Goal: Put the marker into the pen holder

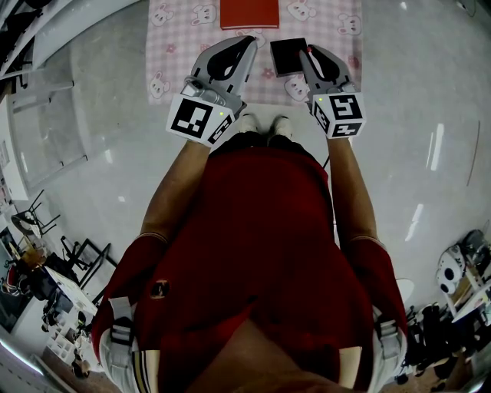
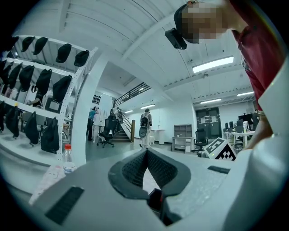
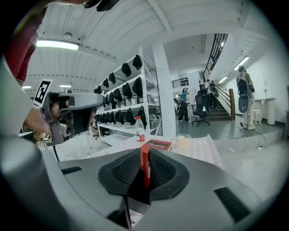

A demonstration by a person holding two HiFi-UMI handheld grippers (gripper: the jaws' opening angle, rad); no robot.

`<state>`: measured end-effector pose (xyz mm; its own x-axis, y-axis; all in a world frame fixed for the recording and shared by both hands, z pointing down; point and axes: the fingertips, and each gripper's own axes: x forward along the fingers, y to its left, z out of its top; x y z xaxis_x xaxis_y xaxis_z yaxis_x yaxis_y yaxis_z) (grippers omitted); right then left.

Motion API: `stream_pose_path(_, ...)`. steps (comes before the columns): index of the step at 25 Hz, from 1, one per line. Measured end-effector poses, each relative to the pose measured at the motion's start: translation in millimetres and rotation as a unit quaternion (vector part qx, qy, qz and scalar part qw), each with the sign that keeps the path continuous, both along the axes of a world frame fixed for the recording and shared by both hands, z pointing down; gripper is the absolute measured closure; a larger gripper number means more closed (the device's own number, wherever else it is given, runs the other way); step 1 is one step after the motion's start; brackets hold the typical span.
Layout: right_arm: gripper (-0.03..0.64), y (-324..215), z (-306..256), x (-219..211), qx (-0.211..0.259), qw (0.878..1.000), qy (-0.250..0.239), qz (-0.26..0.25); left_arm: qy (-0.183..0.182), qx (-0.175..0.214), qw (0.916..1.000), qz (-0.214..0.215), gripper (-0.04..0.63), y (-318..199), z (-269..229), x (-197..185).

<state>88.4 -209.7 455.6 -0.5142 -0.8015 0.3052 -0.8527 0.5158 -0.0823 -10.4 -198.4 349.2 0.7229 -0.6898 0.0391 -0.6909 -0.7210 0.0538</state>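
A red marker [image 3: 145, 168] stands upright between the dark ribbed pads of my right gripper [image 3: 145, 155], which is shut on it. In the head view that right gripper [image 1: 310, 52] hovers just right of a black square pen holder [image 1: 288, 55] on the pink checked cloth [image 1: 173, 46]. My left gripper [image 1: 247, 42] is held beside it at the left, over the cloth's near edge. In the left gripper view, the left gripper [image 2: 146, 153] has its jaw tips touching and nothing between them.
A red book [image 1: 249, 13] lies at the cloth's far edge, also seen as the red book [image 3: 156, 145]. A water bottle [image 3: 140, 130] and a clear cup [image 3: 183, 140] stand by it. The person's shoes [image 1: 261, 124] stand on a shiny grey floor [image 1: 414, 92]. Shelving with bags [image 3: 122, 90] lies beyond.
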Motion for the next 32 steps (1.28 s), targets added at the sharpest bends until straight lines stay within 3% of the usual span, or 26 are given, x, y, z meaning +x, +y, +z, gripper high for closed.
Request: stream_pose_path(32,0.557,-9.2,50.2,-3.8,-0.048,0.999,0.010,-0.012,-0.013,-0.018,0.9997,-0.012,0.589,-12.1,15.2,-3.0)
